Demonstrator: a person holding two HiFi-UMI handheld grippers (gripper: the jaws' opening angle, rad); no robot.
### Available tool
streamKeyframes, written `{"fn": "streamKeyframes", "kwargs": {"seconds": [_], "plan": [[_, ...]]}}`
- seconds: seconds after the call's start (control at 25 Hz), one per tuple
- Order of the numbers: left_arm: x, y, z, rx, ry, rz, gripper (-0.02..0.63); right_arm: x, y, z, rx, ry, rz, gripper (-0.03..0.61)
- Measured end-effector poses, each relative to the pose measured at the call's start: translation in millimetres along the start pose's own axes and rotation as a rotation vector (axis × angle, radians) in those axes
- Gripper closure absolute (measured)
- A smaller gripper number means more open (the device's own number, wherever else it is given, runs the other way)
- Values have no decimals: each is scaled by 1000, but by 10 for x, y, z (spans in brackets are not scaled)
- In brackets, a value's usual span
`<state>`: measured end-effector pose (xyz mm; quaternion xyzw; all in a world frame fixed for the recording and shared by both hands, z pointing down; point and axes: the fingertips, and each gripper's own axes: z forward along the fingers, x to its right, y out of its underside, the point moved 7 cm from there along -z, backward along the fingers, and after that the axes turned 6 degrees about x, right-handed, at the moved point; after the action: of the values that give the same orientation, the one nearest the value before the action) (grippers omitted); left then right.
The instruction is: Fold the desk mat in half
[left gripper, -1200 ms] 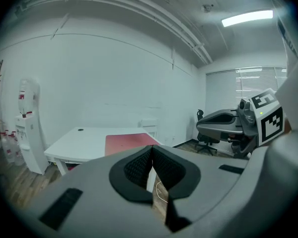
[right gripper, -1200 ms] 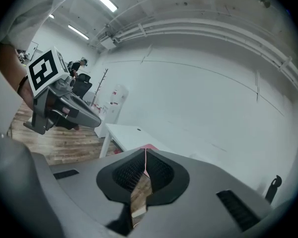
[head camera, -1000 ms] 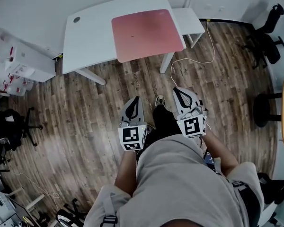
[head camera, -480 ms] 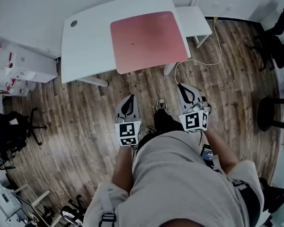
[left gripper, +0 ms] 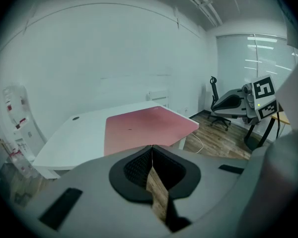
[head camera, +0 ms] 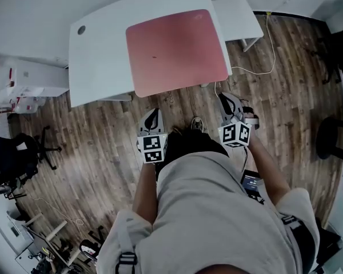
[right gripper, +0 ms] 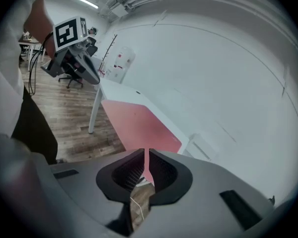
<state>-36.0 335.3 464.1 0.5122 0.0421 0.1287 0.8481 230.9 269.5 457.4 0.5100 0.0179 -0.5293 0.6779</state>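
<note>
My left gripper point(head camera: 153, 116) and right gripper point(head camera: 228, 100) hang closed, empty, before the seemingly flat pink rectangular mat point(head camera: 176, 50) on my white desk point(head camera: 100, 56).

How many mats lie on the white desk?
1: the pink desk mat lies flat and unfolded on the right half of the white desk. No other mat shows.

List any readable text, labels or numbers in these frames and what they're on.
None readable.
Faint mark at the far corner of the flat pink rectangular desk mat: too small.
Red labels on the white storage unit: blurred.
Lit screen of the dark device: too small.
Square markers on the left gripper and right gripper: patterns, no letters.
</note>
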Motion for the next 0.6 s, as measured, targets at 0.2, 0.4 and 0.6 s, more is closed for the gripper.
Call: {"fn": "streamKeyframes", "kwargs": {"seconds": [0.2, 0.4, 0.6], "plan": [[-144, 310, 283, -106, -36, 108, 600, 8, 264, 213, -79, -19, -55, 523], [-435, 527, 518, -184, -110, 243, 586, -30, 460, 496, -136, -22, -133, 431], [-607, 792, 747, -313, -112, 462, 509, -95, 685, 770, -194, -27, -248, 411]]}}
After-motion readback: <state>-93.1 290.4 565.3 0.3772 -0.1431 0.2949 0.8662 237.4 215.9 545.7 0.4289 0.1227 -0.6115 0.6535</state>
